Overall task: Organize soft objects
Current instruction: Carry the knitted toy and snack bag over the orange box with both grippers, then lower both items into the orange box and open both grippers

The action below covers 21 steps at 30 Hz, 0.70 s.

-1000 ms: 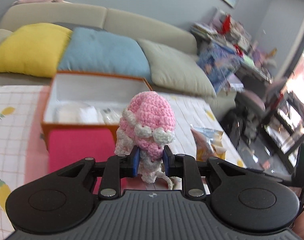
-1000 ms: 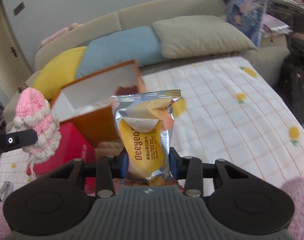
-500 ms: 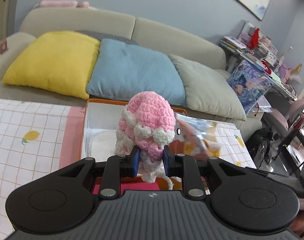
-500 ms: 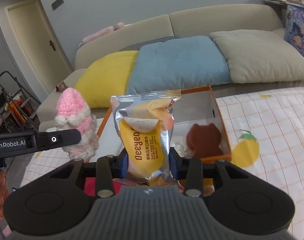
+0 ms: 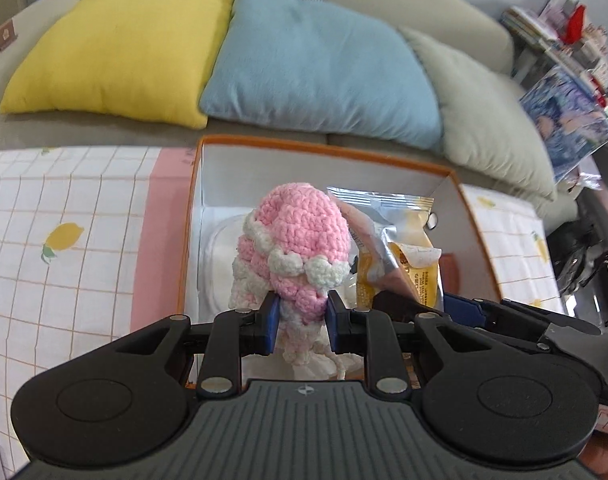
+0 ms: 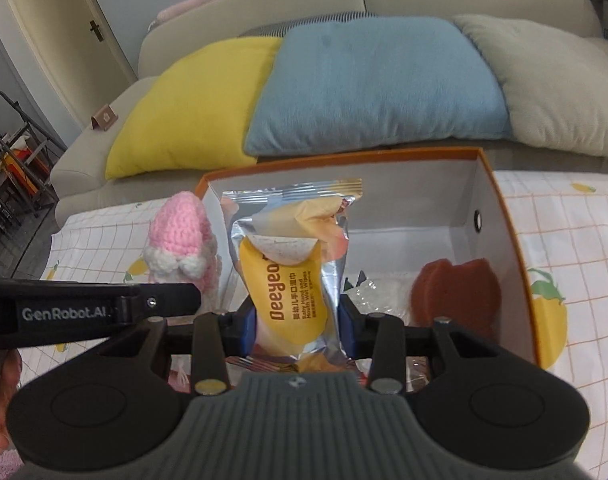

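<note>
My left gripper (image 5: 302, 322) is shut on a pink and white crochet toy (image 5: 294, 248) and holds it over the left part of an open orange box (image 5: 464, 200). The toy also shows in the right wrist view (image 6: 182, 240). My right gripper (image 6: 298, 328) is shut on a silver and yellow wet-wipes packet (image 6: 292, 272), held upright over the box (image 6: 516, 248). The packet shows in the left wrist view (image 5: 400, 252), just right of the toy. Inside the box lie a brown bear-shaped soft item (image 6: 456, 292) and clear plastic-wrapped white items (image 5: 220, 256).
The box stands on a white checked cloth with lemon prints (image 5: 64, 240). Behind it is a beige sofa with a yellow cushion (image 5: 116, 44), a blue cushion (image 5: 316, 68) and a grey cushion (image 5: 488, 112). A cluttered desk (image 5: 576, 40) stands at the right. A metal rack (image 6: 12, 160) stands at the left.
Both grippers have moved forward and lower over the box, each still holding its item. The two grippers are closer together, and the packet now sits right beside the toy.
</note>
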Motion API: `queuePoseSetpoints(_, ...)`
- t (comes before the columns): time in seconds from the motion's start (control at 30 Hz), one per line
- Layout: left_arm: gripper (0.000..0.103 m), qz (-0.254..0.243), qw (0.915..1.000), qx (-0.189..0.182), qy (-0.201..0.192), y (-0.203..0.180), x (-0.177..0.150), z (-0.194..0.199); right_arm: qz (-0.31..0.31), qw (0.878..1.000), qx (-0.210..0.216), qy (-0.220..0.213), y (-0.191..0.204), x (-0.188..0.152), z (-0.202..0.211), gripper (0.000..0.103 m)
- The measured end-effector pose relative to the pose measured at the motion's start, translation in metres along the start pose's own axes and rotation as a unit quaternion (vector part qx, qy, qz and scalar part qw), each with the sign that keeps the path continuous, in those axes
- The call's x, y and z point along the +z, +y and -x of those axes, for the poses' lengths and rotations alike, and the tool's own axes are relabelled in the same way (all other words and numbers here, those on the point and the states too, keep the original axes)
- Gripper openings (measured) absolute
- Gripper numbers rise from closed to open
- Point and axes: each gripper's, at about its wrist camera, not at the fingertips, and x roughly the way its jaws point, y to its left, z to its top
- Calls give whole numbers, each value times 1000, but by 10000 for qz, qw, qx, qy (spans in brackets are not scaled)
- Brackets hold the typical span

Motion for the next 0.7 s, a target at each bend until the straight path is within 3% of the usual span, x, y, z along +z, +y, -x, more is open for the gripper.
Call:
queuePoseSetpoints(0.3, 27, -138, 9987, 391, 281, 0, -2, -30, 252, 9984, -265, 430, -5, 1, -31, 40)
queuePoseSetpoints(0.63, 27, -232, 9981, 485, 314, -2, -2, -36, 431, 9962, -351, 668, -8, -5, -45, 45)
queuePoseSetpoints(0.7, 31, -238, 9980, 506, 300, -2, -3, -35, 528, 9958, -366, 646, -5, -5, -44, 46)
